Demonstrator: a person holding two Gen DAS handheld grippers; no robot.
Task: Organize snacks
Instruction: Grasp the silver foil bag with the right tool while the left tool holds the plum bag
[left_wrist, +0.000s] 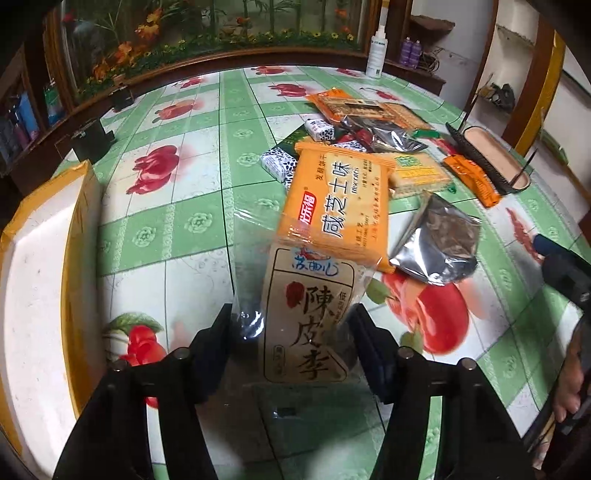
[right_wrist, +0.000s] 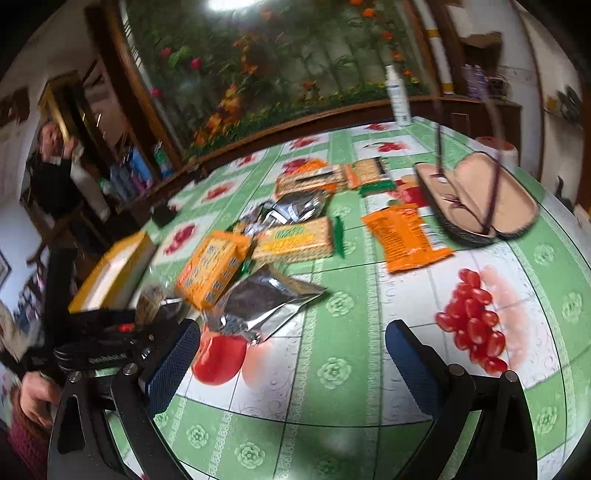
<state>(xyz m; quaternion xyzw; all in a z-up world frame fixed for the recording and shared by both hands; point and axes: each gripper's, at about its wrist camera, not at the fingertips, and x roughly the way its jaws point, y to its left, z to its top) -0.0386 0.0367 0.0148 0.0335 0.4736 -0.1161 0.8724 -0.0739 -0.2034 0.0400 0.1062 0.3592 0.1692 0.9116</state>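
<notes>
The left tongs (left_wrist: 291, 332) straddle a clear plum-snack packet (left_wrist: 306, 317) with a beige label, half open, and I cannot tell whether the pads actually press it; it seems taken by its near end so it can go to the yellow-edged white box (left_wrist: 44, 258) at the worktop's (left_wrist: 177, 206) left edge. Its far end lies against an orange cracker packet (left_wrist: 340, 206), with a silver foil pouch (left_wrist: 439, 243) just beside that. The right tongs (right_wrist: 291, 354) hang wide open and empty over bare cloth, the foil pouch near their left finger.
</notes>
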